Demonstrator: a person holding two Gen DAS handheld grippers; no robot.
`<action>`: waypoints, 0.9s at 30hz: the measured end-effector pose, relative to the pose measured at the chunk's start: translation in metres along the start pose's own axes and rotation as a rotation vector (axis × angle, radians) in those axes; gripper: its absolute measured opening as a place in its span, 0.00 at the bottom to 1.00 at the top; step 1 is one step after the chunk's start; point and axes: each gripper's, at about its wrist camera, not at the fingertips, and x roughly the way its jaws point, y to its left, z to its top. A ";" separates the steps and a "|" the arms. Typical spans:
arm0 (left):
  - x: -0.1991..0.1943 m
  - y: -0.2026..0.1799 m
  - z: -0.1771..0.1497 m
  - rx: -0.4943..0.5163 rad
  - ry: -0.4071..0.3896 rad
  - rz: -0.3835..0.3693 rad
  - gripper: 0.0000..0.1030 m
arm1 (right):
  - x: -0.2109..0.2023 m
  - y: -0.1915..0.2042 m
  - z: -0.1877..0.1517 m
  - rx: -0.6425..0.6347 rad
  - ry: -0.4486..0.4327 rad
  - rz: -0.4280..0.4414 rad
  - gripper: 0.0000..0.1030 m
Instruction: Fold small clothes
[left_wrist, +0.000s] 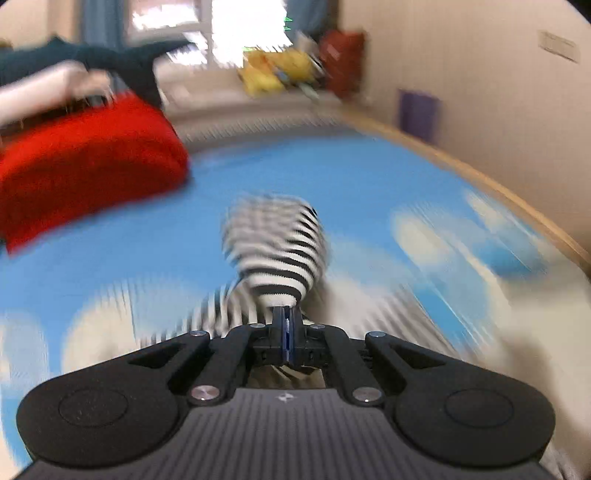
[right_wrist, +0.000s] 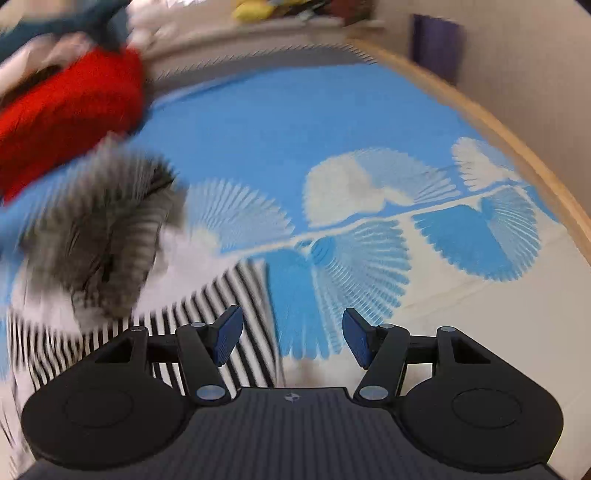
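Observation:
My left gripper (left_wrist: 287, 316) is shut on a black-and-white striped garment (left_wrist: 280, 243), which bunches up and hangs forward from the jaws above the blue-and-white patterned surface (left_wrist: 369, 192). In the right wrist view the same striped garment (right_wrist: 110, 229) is blurred at the left, with a flat striped part (right_wrist: 236, 302) lying under my left finger. My right gripper (right_wrist: 291, 338) is open and empty above the surface, at the garment's right edge. Both views are motion-blurred.
A folded red garment (left_wrist: 85, 166) lies at the far left with teal and white clothes (left_wrist: 74, 70) piled behind it. A wooden rim (right_wrist: 498, 125) bounds the surface on the right. A purple bin (left_wrist: 417, 110) stands by the wall; yellow and red items (left_wrist: 288, 70) sit near the window.

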 end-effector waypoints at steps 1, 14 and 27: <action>-0.020 -0.006 -0.026 0.014 0.061 -0.007 0.01 | -0.005 -0.003 0.001 0.030 -0.019 -0.011 0.60; -0.025 0.108 -0.077 -0.670 0.243 0.184 0.33 | -0.008 0.008 -0.016 0.165 0.020 0.123 0.39; 0.049 0.078 -0.105 -0.634 0.456 0.136 0.01 | 0.079 0.054 -0.051 0.330 0.398 0.270 0.50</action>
